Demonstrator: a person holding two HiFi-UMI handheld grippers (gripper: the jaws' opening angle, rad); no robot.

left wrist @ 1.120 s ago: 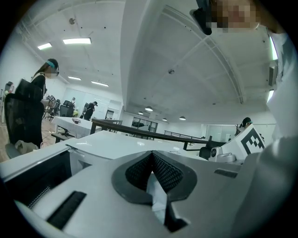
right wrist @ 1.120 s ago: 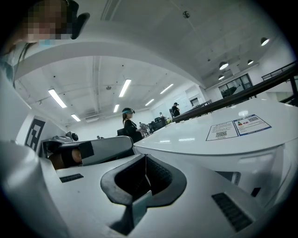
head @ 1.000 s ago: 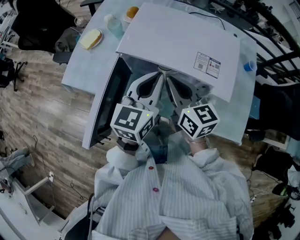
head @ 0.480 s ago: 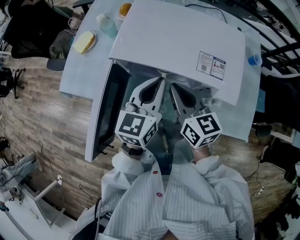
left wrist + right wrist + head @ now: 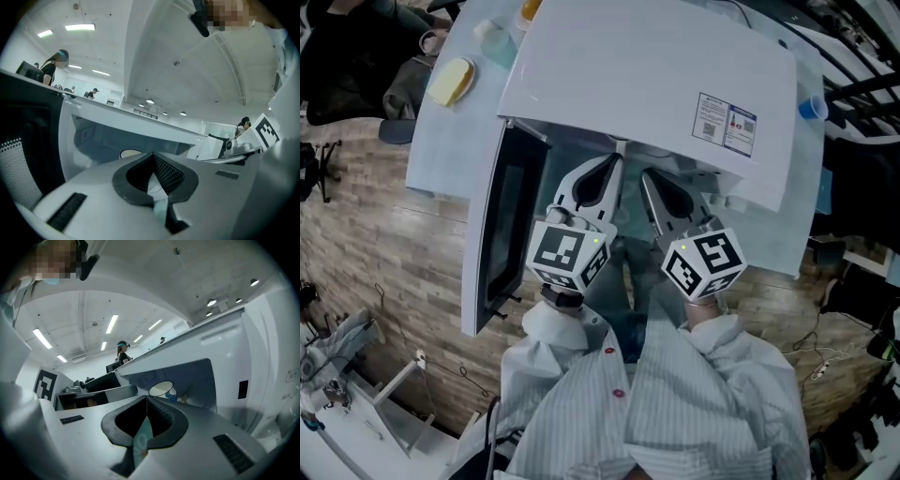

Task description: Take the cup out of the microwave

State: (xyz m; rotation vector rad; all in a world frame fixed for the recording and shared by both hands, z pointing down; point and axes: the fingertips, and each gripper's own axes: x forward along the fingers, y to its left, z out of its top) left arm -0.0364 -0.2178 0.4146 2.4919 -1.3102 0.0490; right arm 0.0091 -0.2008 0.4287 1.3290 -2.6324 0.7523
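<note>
the cup is mostly hidden behind the right hand-held gripper.

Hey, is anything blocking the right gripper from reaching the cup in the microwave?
Nothing visible does. The microwave door is swung open to the left, and the cup shows inside, beyond the right gripper, whose jaws are together.

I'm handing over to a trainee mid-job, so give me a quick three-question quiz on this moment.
1. True or false: the microwave door stands open.
2. Where is the cup? A) inside the microwave B) on the table C) on the floor
3. Fill in: the jaws of the left gripper and the right gripper are both ____.
Key: 1 true; 2 A; 3 shut.
</note>
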